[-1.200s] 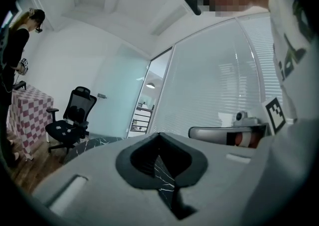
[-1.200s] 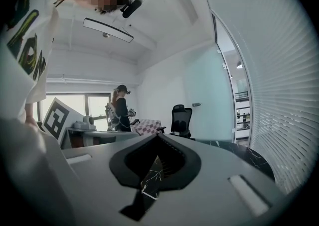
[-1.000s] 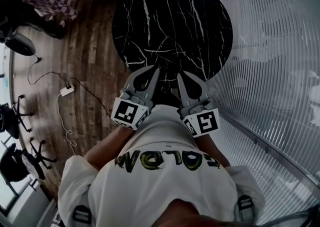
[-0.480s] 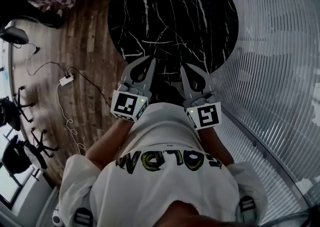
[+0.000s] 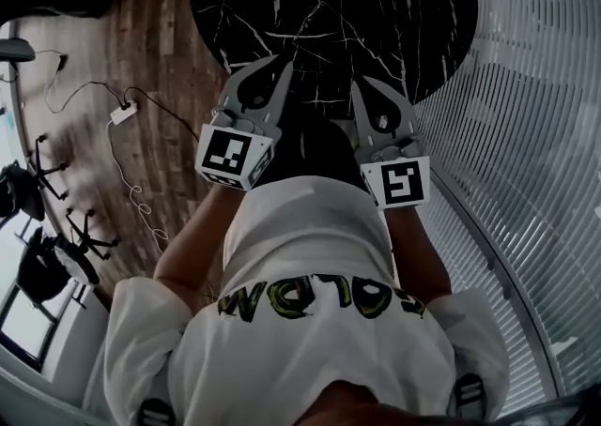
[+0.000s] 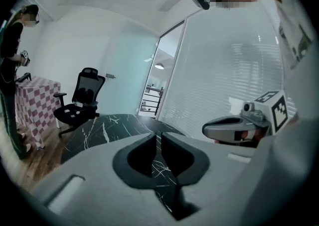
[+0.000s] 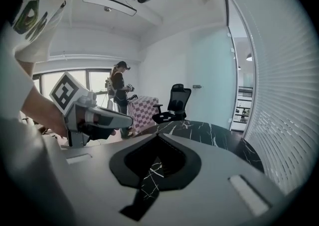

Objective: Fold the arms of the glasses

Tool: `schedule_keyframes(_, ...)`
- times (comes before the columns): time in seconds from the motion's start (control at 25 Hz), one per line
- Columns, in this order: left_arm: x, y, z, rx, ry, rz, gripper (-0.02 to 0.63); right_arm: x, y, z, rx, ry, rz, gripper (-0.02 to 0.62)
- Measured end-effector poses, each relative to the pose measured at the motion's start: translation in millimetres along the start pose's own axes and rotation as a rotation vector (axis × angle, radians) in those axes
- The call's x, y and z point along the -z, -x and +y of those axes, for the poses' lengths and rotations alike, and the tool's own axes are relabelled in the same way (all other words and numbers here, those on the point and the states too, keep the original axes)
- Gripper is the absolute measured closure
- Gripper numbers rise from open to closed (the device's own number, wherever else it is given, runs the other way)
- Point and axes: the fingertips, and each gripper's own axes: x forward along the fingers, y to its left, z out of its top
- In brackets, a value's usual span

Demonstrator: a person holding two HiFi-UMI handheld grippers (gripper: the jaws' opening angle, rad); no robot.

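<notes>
Black marble with white veins tops the round counter (image 5: 329,2), which stands on a wooden floor (image 5: 160,68) beside a slatted glass wall (image 5: 535,133). Both grippers hang side by side at its near edge: the left gripper (image 5: 285,60) has its 2 fingers (image 6: 139,155) drawn in to a thin slit with nothing in it, and the right gripper (image 5: 362,84) has its fingers (image 7: 177,163) meeting at the tips, empty too. Where the glasses lie I cannot tell, since none of the 3 views shows them.
</notes>
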Motion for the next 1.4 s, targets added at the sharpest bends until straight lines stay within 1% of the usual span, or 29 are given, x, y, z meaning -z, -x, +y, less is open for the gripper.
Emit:
schedule_keyframes(0.12, 22, -14, 6, 0.019, 0.012, 0.043, 0.569, 21, -11, -5, -0.008, 0.02, 0.032, 0.592)
schedule_keyframes(0.48, 76, -58, 28, 0.036, -0.008, 0.137, 0.569, 89, -48, -18, -0.009, 0.065, 0.157, 0.555)
schedule_keyframes(0.6, 94, -73, 35, 0.032, -0.027, 0.161, 0.569, 110, -60, -21, -0.007, 0.042, 0.182, 0.545)
schedule_keyframes(0.72, 109, -85, 46, 0.012, -0.059, 0.189, 0.561, 135, -69, -23, -0.001, 0.027, 0.217, 0.512)
schedule_keyframes(0.84, 121, -96, 58, -0.013, -0.071, 0.216, 0.551, 152, -76, -25, -0.001, 0.024, 0.242, 0.481)
schedule_keyframes(0.96, 139, -107, 64, -0.009, -0.077, 0.246, 0.527, 173, -83, -26, -0.001, 0.022, 0.273, 0.453)
schedule_keyframes(1.08, 154, -116, 68, 0.007, -0.089, 0.266, 0.525, 189, -89, -25, -0.003, 0.014, 0.303, 0.419)
schedule_keyframes(1.2, 164, -124, 70, 0.02, -0.09, 0.282, 0.525, 203, -93, -25, -0.004, 0.01, 0.324, 0.405)
schedule_keyframes(1.4, 177, -133, 74, 0.011, -0.083, 0.298, 0.525, 224, -98, -24, -0.008, -0.001, 0.353, 0.398)
